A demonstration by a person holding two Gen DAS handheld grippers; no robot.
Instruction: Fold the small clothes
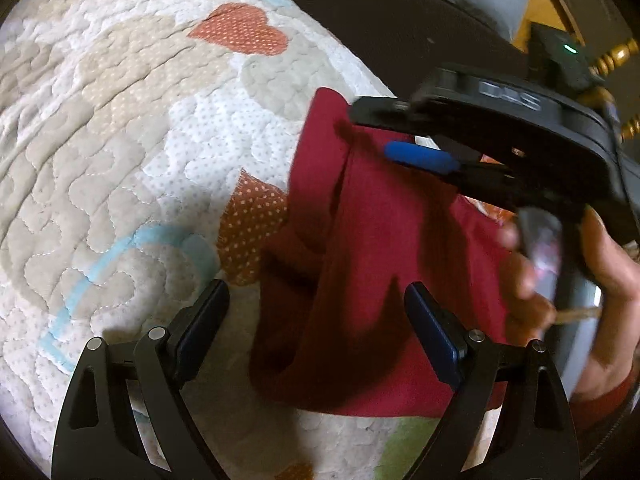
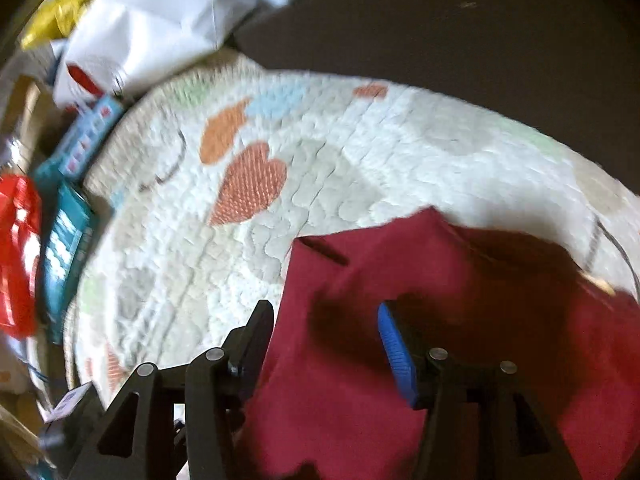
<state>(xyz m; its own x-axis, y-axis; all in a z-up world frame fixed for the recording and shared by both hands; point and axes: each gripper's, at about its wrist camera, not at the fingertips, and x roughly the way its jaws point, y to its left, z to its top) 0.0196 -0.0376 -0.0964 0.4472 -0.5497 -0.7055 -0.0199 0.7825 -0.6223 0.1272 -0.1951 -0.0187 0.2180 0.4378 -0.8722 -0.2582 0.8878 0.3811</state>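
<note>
Left wrist view: left gripper [image 1: 316, 320] low in frame, fingers [image 1: 204, 320] spread wide, nothing between the pads. Dark red garment [image 1: 360, 280] bunched on the quilted mat [image 1: 120, 140], lying ahead of and partly between the spread fingers; folds and a raised edge at its far end. Right gripper [image 1: 384, 128] entering from the right over the far edge of the garment — blue finger pad [image 1: 416, 156] against the cloth, black finger above it; blurred, fingers apart. Person's hand [image 1: 600, 280] on the grip at right edge. Mat white and beige, orange heart patches [image 1: 240, 28], pale blue arc.

Right wrist view: blurred. Right gripper [image 2: 324, 320] fingers spread — black finger [image 2: 256, 336] at the garment's left edge, blue-padded finger [image 2: 396, 352] above the cloth. Red garment [image 2: 440, 320] filling lower right, rumpled, corner peaked toward mat centre. Quilted mat [image 2: 320, 160] beyond. At far left, off the mat: teal boxes [image 2: 68, 232], red packet [image 2: 16, 256], white bag [image 2: 148, 28], yellow item [image 2: 68, 8].
</note>
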